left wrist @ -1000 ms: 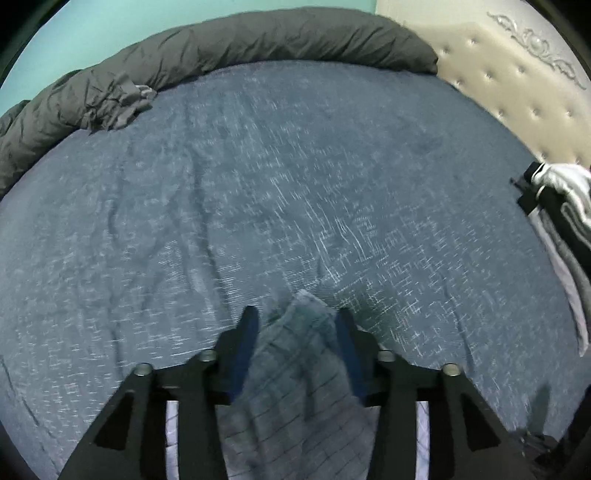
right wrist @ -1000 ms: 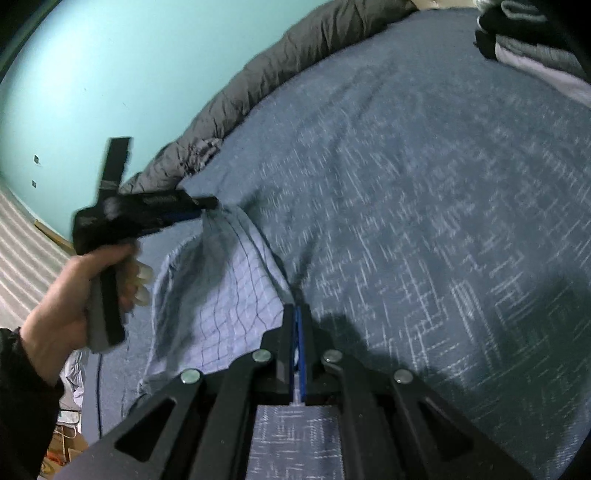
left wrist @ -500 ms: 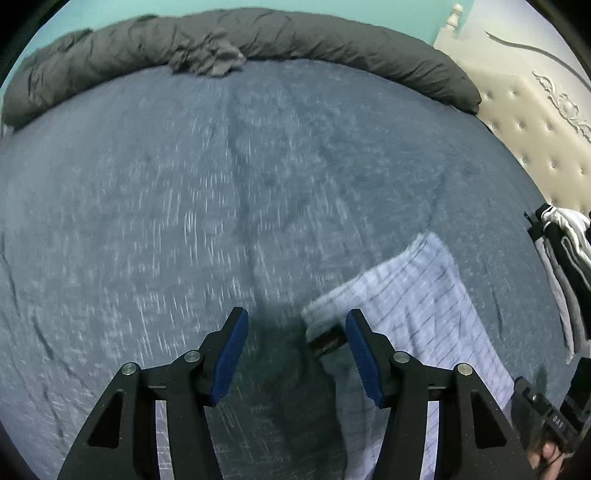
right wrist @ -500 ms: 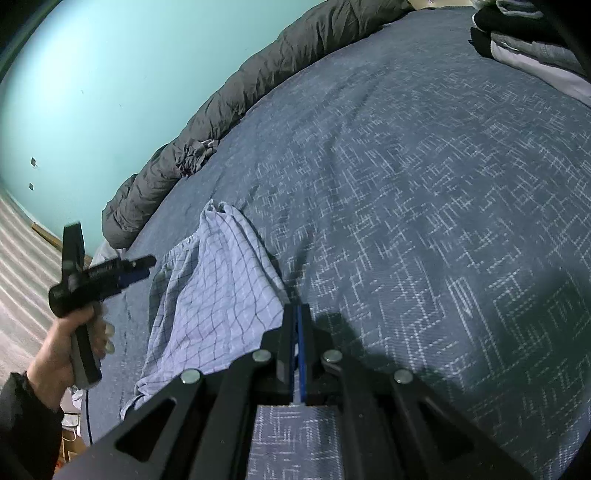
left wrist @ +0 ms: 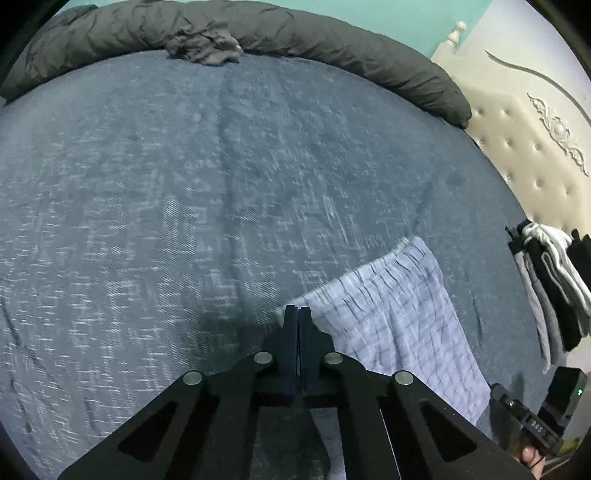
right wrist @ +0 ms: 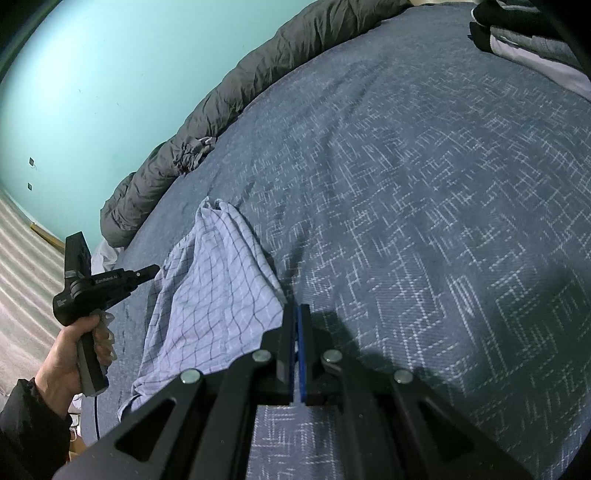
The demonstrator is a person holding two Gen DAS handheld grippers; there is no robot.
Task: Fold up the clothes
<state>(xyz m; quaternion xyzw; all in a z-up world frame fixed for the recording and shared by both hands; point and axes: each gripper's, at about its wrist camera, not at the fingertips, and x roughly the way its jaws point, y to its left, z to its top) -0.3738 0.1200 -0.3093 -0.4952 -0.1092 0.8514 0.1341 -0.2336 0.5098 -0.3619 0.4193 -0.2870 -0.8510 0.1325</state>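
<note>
A light blue checked garment lies on the blue bed cover, folded lengthwise; it also shows in the right wrist view. My left gripper is shut and empty, just left of the garment's near corner; it also shows in the right wrist view, held beside the garment's left edge. My right gripper is shut, its tips at the garment's right edge; whether cloth is pinched between them is not visible.
A rolled dark grey duvet lines the far edge of the bed, with a crumpled grey cloth on it. A stack of folded clothes sits by the cream tufted headboard. The blue bed cover spreads ahead.
My left gripper let go of the garment, swung left off it and closed empty. The garment dropped flat onto the bed. My right gripper stayed shut in place.
</note>
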